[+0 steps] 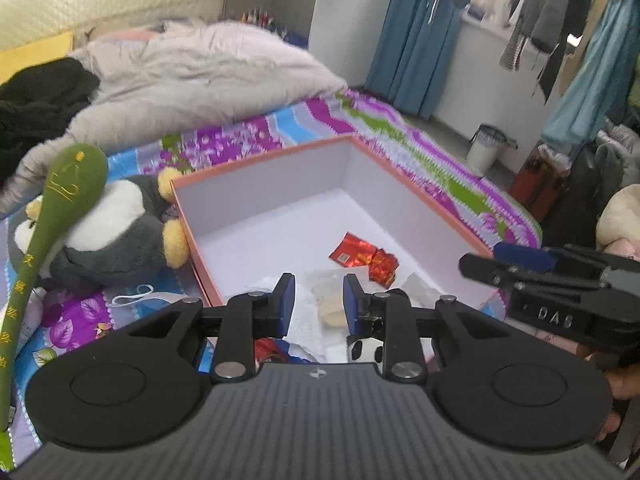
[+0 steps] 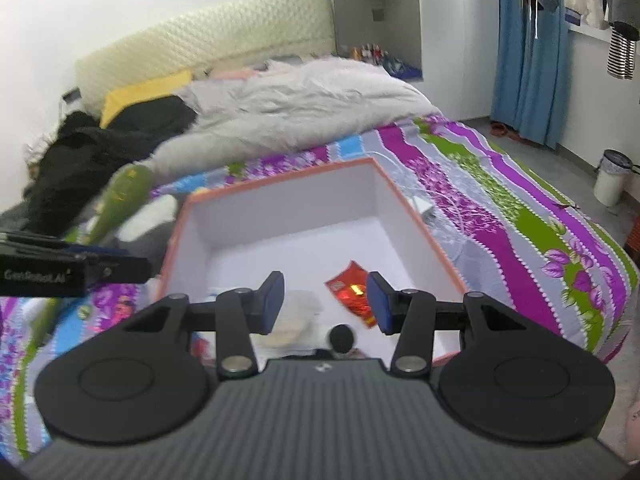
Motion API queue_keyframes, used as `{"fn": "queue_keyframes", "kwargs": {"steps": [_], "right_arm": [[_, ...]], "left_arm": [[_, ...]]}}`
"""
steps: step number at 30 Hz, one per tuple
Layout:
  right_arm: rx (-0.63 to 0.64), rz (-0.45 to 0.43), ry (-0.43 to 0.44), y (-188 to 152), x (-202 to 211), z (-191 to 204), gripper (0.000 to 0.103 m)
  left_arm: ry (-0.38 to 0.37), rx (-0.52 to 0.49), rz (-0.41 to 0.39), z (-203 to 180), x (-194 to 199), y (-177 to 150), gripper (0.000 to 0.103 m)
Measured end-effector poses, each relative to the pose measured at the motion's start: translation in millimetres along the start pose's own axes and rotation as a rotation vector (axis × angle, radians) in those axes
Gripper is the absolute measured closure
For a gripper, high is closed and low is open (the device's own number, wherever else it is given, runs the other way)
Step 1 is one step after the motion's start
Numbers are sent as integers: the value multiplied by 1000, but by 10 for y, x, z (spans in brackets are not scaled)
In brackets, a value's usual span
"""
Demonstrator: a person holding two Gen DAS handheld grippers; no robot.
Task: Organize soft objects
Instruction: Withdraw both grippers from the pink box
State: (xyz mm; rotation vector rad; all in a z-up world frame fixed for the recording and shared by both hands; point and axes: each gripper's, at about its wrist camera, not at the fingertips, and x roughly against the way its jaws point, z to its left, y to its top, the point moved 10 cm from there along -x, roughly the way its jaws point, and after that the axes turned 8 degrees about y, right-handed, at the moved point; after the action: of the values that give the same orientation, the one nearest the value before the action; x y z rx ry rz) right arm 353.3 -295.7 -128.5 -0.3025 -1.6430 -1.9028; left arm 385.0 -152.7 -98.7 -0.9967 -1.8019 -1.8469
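An open orange box (image 1: 404, 184) with a white inside sits on the bed; it also shows in the right wrist view (image 2: 424, 232). Inside lie red wrappers (image 1: 362, 258), a pale round item (image 1: 332, 312) and a small panda toy (image 1: 366, 350). A grey penguin plush (image 1: 116, 236) lies left of the box, with a long green plush (image 1: 60, 200) leaning over it. My left gripper (image 1: 319, 304) is open and empty above the box's near end. My right gripper (image 2: 326, 304) is open and empty over the box, and shows at the right of the left wrist view (image 1: 520, 268).
A colourful striped bedsheet (image 2: 500, 208) covers the bed. A grey duvet (image 1: 192, 76) and black clothes (image 1: 36, 100) are piled near the headboard. A white bin (image 1: 486, 148) stands on the floor by blue curtains (image 1: 404, 36).
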Motion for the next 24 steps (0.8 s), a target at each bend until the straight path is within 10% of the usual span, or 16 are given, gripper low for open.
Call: {"fn": "queue_keyframes", "kwargs": {"steps": [13,24], "right_arm": [[36,-139,58,-203,684,531,55],[57,-107,121,-700,918,969,55]], "left_arm": [[52,-34,-195,-45,1052,-448,73],[44,101,-212,266,1513,-1009,73]]}}
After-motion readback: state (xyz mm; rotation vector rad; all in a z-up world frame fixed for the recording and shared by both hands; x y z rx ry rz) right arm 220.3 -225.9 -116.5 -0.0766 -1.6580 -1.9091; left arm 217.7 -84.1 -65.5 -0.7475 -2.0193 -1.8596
